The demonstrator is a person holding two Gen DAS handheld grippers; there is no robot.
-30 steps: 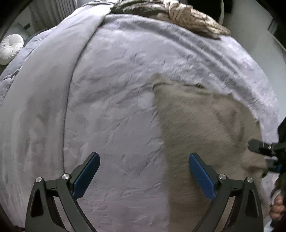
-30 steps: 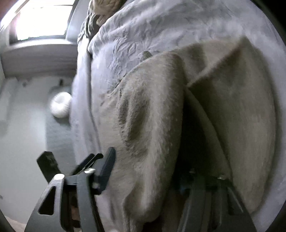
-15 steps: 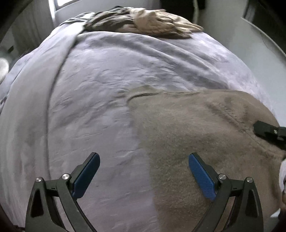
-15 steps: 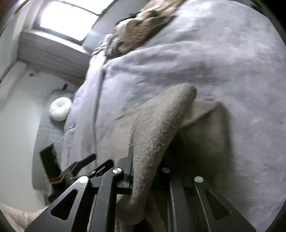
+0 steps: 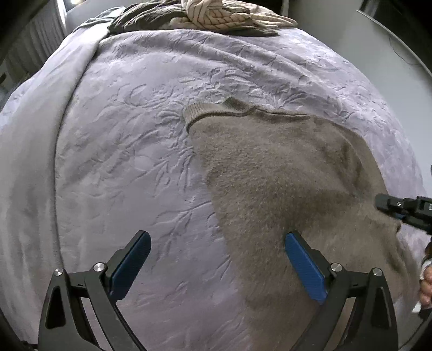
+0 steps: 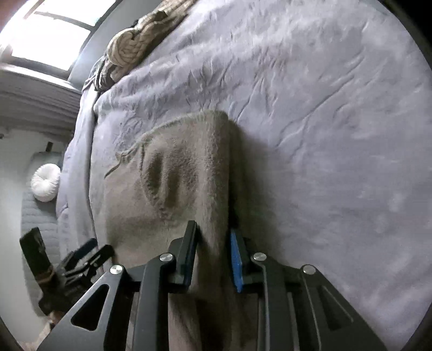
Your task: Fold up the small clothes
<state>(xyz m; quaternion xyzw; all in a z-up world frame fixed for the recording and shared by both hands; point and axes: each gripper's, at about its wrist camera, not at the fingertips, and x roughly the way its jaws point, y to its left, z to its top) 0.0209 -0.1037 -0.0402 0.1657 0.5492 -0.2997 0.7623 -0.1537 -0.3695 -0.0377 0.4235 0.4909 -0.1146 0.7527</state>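
Note:
A fuzzy taupe sweater (image 5: 283, 183) lies on a lavender bedspread (image 5: 121, 140), its ribbed edge toward the far side. My left gripper (image 5: 217, 259) is open and empty, hovering over the sweater's left edge. My right gripper (image 6: 213, 245) is shut on a fold of the sweater (image 6: 189, 167) at its right edge, low over the bed. The right gripper also shows at the right edge of the left wrist view (image 5: 399, 206). The left gripper also shows at the lower left of the right wrist view (image 6: 83, 256).
A pile of knitted beige and dark clothes (image 5: 216, 13) lies at the far end of the bed, also in the right wrist view (image 6: 132, 46). A white round cushion (image 6: 46, 182) sits on the floor beside the bed. A bright window (image 6: 46, 35) is behind.
My right gripper has lowered the held fold down onto the bed, so the sweater now lies flatter. My left gripper stayed open and shifted slightly over the sweater's left edge.

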